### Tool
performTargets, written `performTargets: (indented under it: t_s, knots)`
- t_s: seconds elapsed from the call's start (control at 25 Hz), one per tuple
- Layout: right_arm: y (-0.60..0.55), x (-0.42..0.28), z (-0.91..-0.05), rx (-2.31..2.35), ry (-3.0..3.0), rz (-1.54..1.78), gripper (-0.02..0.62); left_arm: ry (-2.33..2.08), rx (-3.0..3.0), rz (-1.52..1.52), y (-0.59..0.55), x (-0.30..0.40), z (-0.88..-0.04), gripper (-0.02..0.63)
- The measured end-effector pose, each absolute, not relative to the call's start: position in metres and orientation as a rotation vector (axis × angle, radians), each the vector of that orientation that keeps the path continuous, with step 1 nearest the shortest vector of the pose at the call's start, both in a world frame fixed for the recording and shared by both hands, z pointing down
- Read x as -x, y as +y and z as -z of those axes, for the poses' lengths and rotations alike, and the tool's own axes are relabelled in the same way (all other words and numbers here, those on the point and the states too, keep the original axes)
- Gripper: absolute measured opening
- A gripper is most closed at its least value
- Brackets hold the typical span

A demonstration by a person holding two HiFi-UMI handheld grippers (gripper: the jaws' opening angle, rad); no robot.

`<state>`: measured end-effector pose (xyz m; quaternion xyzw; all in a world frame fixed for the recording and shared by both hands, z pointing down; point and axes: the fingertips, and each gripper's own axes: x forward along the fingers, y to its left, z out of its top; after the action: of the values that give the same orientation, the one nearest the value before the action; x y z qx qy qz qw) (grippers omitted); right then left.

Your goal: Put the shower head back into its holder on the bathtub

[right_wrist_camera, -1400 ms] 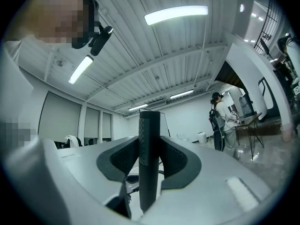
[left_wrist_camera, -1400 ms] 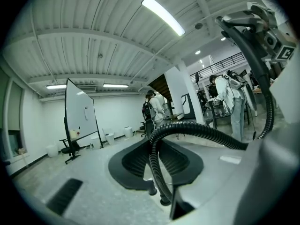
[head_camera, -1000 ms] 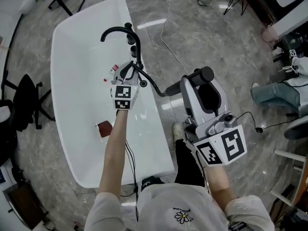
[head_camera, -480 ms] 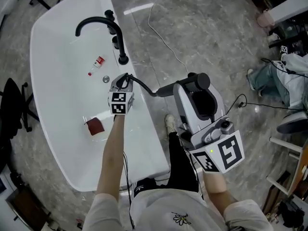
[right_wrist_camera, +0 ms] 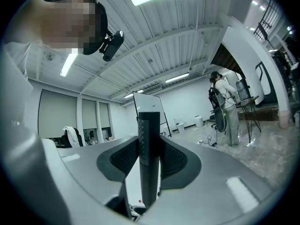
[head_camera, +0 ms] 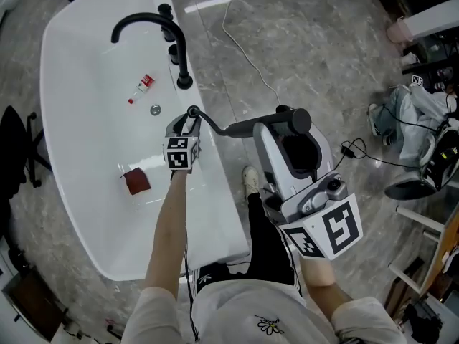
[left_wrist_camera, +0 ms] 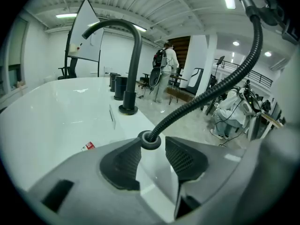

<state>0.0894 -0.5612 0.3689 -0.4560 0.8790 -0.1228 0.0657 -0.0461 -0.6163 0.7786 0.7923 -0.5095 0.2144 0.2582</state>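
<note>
A black ribbed hose (head_camera: 215, 125) runs from a round collar (head_camera: 192, 111) on the rim of the white bathtub (head_camera: 86, 213) to the black shower head handle (head_camera: 262, 127). My left gripper (head_camera: 185, 125) hangs over that rim. Its jaws have just been opening and stand apart on either side of the hose collar (left_wrist_camera: 150, 140), the pads (left_wrist_camera: 124, 161) clear of it. To the right, over the floor, my right gripper (head_camera: 285, 124) is shut on the shower head handle (right_wrist_camera: 149, 158), which stands upright between its pads. The spray end is hidden.
A black arched faucet (head_camera: 154, 24) and two black knobs (head_camera: 174, 52) stand on the rim beyond the collar. In the tub lie a small red-labelled bottle (head_camera: 145, 84), the drain (head_camera: 155, 110) and a dark red object (head_camera: 135, 181). A white cable (head_camera: 244, 49) crosses the floor.
My left gripper has come down from beside the faucet to the tub rim with the hose end, and its jaws now stand apart. The right gripper has sunk a little with the handle.
</note>
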Motion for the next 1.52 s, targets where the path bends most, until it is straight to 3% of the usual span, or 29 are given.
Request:
performTargets:
  t_s: [0.2,0.4,0.56,1.16,1.52]
  knots:
    - [-0.570,-0.070,-0.371,1.329,2.687,0.345,0.141,-1.435,-2.121,-0.519,-0.599,0.060,-0.773,0.156]
    - [-0.592,-0.045,-0.381,1.291,2.704,0.310,0.141,-1.521,-2.123,-0.379,-0.580,0.074,-0.745,0.064]
    - [-0.616,-0.019,-0.401,1.289,2.744,0.257,0.141,-1.569,-2.113,-0.245,-0.552,0.083,-0.722,0.043]
    - [-0.664,0.042,-0.569,1.397,2.944,0.342,0.141,-1.589,-1.979,-0.123,-0.475,0.099,-0.725,0.034]
    - [-0.655,0.048,-0.609,1.435,3.003,0.361,0.140,-1.591,-1.933,-0.147,-0.450,0.112,-0.735,0.031]
